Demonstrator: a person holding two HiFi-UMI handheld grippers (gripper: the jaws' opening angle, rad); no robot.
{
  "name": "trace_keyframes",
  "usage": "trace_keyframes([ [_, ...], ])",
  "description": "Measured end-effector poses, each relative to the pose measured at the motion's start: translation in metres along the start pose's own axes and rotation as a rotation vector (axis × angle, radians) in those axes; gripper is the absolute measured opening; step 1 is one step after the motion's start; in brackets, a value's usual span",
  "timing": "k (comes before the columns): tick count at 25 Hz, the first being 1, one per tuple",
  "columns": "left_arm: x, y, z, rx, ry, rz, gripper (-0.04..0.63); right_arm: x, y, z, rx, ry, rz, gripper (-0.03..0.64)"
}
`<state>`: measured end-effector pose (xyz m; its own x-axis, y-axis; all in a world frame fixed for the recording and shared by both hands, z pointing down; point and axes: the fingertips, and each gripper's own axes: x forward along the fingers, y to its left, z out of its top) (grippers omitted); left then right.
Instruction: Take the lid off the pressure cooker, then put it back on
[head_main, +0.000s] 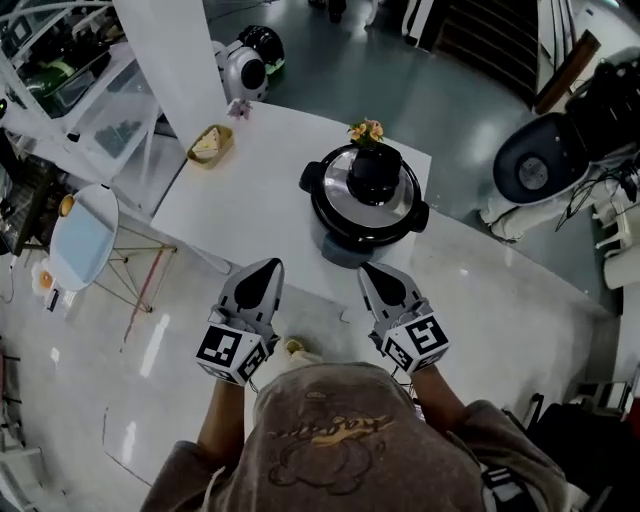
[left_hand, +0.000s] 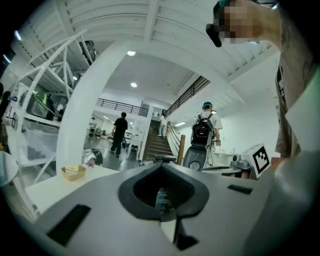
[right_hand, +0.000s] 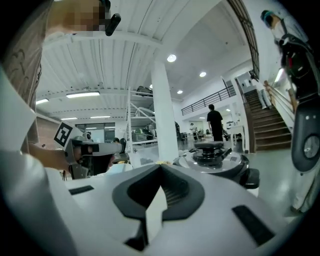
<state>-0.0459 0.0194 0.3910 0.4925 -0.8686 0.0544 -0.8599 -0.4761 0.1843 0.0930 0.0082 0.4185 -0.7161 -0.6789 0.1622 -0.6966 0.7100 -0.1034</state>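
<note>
The white table (head_main: 255, 205) fills the middle of the head view. On it, at about 1 o'clock from the picture's centre, stands the pressure cooker (head_main: 343, 243). Its steel lid (head_main: 398, 203) is on, and the black knob (head_main: 375, 175) stands upright in the middle. The person (head_main: 350, 440) holds both grippers at the table's near edge, at about 6 o'clock from the cooker and apart from it. The left gripper (head_main: 262, 272) has its jaws together with nothing between them, and the right gripper (head_main: 372, 272) is likewise closed and empty. The right gripper view shows the cooker (right_hand: 216, 161) ahead at about 1 o'clock.

The step in hand appears to be the reach toward the lid, with nothing yet done. To do it well, the jaws should part before they arrive. One gripper would likely take the knob squarely while the other steadies a black side handle (head_main: 311, 178), since such a lid probably needs a turn before it lifts.

As for containers, the cooker is closed, so its contents cannot be seen. At 10 o'clock from it sits a small basket (head_main: 227, 141) holding pale yellow pieces (head_main: 206, 144) that cannot be identified. A small sprig of flowers (head_main: 366, 130) lies at the cooker's 12 o'clock.
</note>
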Motion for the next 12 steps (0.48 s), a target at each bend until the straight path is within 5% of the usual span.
trace_keyframes([
  [12, 0.078, -0.018, 0.008, -0.001, 0.027, -0.28, 0.003, -0.015, -0.052, 0.012, 0.02, -0.021, -0.229, -0.009],
])
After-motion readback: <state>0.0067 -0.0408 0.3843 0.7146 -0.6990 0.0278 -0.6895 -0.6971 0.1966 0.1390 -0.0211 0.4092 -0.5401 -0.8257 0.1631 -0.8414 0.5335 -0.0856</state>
